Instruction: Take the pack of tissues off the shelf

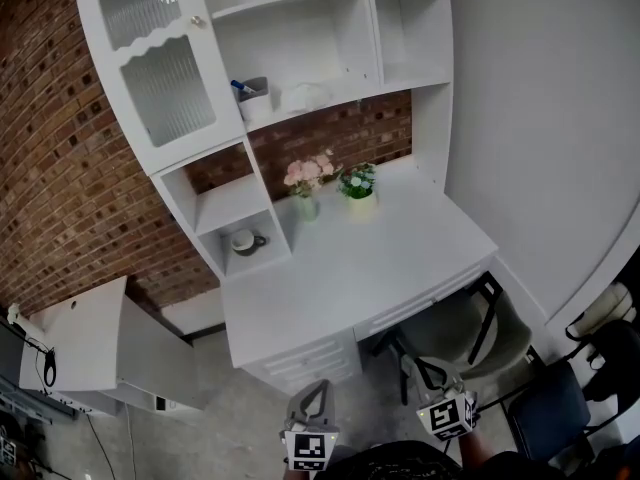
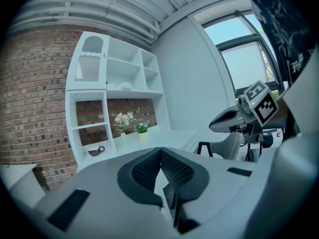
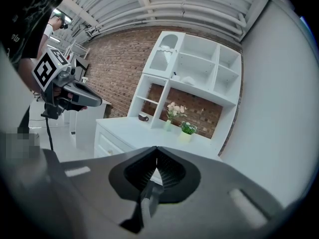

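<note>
Left tongs [image 1: 318, 388], right tongs [image 1: 410, 368]; tissues [image 1: 305, 96] distant

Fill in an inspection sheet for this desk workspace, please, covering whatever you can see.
Surface: white desk top; pink flowers in a pale vase and a small green potted plant stand at its back.
Job's things: white pack of tissues on the middle shelf, untouched.
Clutter: grey pen cup beside the pack; dark mug in the low left cubby.
Grippers: left gripper and right gripper both have fingers shut, empty, short of the desk.
Cables: black cable at the white side cabinet.
Surroundings: red brick wall; grey chair at the desk.
</note>
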Action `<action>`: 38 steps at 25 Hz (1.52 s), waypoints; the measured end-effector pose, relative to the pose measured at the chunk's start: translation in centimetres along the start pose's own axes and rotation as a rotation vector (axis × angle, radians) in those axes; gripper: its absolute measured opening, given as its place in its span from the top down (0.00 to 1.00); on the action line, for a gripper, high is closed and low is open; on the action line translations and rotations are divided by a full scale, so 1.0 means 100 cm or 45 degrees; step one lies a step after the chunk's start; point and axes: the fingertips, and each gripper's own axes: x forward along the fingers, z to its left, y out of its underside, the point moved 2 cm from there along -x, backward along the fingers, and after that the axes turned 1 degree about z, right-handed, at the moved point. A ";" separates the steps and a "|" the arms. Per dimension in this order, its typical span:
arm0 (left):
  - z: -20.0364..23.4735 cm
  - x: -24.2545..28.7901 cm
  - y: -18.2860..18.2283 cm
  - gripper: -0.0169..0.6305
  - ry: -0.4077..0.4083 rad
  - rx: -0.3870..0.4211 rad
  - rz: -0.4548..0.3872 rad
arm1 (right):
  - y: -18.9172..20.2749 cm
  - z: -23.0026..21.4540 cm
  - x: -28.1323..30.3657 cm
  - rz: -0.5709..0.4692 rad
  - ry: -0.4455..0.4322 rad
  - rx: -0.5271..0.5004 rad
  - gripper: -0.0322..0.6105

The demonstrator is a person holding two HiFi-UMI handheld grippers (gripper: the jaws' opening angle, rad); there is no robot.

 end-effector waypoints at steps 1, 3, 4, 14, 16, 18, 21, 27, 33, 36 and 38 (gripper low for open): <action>0.000 0.002 0.000 0.96 0.001 -0.001 0.002 | 0.001 0.000 0.002 -0.001 -0.004 0.004 0.94; 0.000 0.006 0.001 0.96 0.000 -0.004 0.007 | 0.001 -0.003 0.005 -0.002 -0.002 0.021 0.94; 0.000 0.008 0.001 0.96 0.000 -0.005 0.008 | 0.000 -0.004 0.006 -0.004 0.003 0.029 0.94; 0.010 0.017 0.002 0.96 -0.014 -0.009 0.016 | -0.009 -0.007 0.022 -0.016 -0.013 0.041 0.94; 0.016 0.020 0.002 0.96 -0.017 -0.012 0.017 | -0.012 -0.008 0.029 -0.023 -0.015 0.038 0.94; 0.021 0.024 0.003 0.96 -0.018 -0.016 0.021 | -0.013 -0.009 0.036 -0.022 -0.018 0.023 0.94; 0.031 0.031 0.004 0.96 -0.017 -0.016 0.029 | -0.017 -0.010 0.046 -0.013 -0.022 0.036 0.94; 0.055 0.051 0.006 0.96 -0.005 -0.011 0.029 | -0.025 -0.013 0.071 0.001 -0.020 0.036 0.94; 0.083 0.076 0.004 0.96 0.033 -0.018 0.021 | -0.035 -0.018 0.101 0.016 0.019 0.040 0.94; 0.101 0.089 0.002 0.96 0.050 -0.033 0.002 | -0.040 -0.020 0.118 0.025 0.040 0.026 0.94; 0.114 0.097 0.001 0.96 0.055 -0.029 -0.002 | -0.043 -0.019 0.129 0.036 0.039 0.016 0.94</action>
